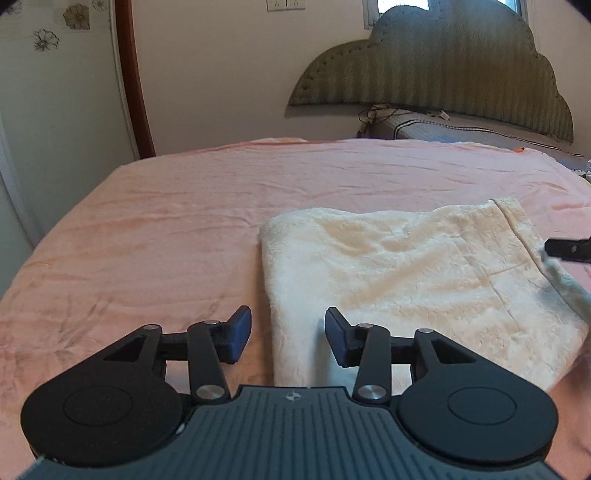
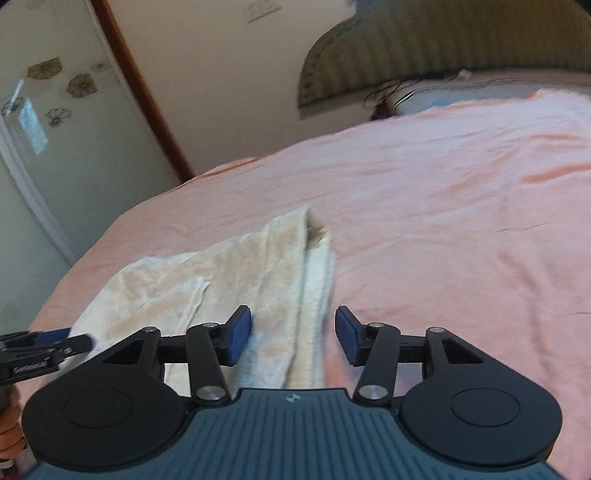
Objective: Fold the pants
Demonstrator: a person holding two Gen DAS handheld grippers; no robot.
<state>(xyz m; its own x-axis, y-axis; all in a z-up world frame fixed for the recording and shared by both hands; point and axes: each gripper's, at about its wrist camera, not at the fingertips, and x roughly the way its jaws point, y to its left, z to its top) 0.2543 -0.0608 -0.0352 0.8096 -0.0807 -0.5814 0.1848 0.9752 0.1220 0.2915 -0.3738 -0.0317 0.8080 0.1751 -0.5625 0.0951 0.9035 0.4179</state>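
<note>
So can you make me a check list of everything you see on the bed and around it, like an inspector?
Surface: pink bedsheet, wrinkled, covering the bed.
Job's things: cream fluffy pants, folded into a flat rectangle, lying on the sheet.
Clutter: nothing seen on the sheet besides the pants.
Grippers: left gripper open, nothing between its blue pads, above the pants' near left edge; right gripper open, nothing gripped, above the pants' right edge.
Cables: dark tangled cords at the head of the bed.
Surroundings: green scalloped padded headboard, flower stickers on a pale panel, wall sockets.
</note>
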